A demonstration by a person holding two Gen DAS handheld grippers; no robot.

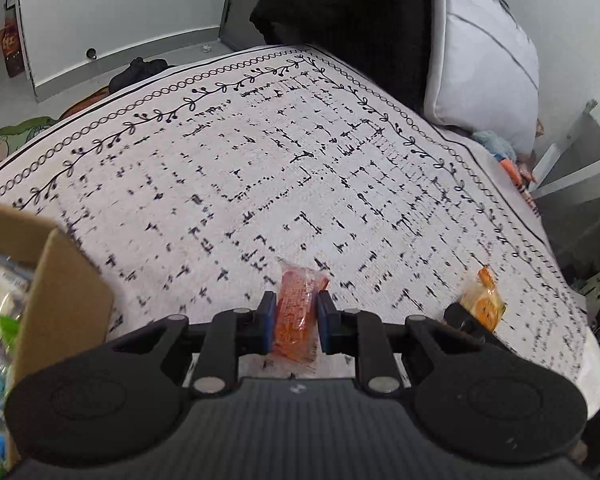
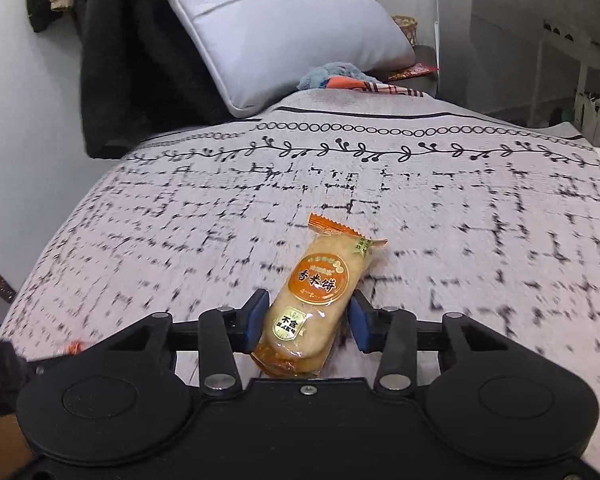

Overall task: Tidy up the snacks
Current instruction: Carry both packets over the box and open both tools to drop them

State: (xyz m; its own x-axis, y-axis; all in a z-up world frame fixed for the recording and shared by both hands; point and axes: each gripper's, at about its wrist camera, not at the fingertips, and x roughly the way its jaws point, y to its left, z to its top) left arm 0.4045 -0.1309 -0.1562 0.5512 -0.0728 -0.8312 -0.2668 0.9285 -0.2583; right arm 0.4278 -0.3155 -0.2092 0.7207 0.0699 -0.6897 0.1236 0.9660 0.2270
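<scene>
**Two snacks bracketed, box at lower left**

A red snack packet [image 1: 296, 312] is clenched by the left tool [image 1: 296, 320], beside the cardboard box [image 1: 66, 296] at lower left. The rice cracker packet [image 2: 316, 296], long axis running up-right, is straddled by the right tool [image 2: 308, 322]; contact cannot be told.

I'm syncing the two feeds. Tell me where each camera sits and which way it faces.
Left wrist: on the left gripper, looking forward over the patterned cloth; its fingers clamp a red snack; box at left.
Right wrist: on the right gripper, facing the pillow; its fingers flank a rice cracker.
Shared: cloth, pillow, and the rice cracker, at right in the left view.
</scene>
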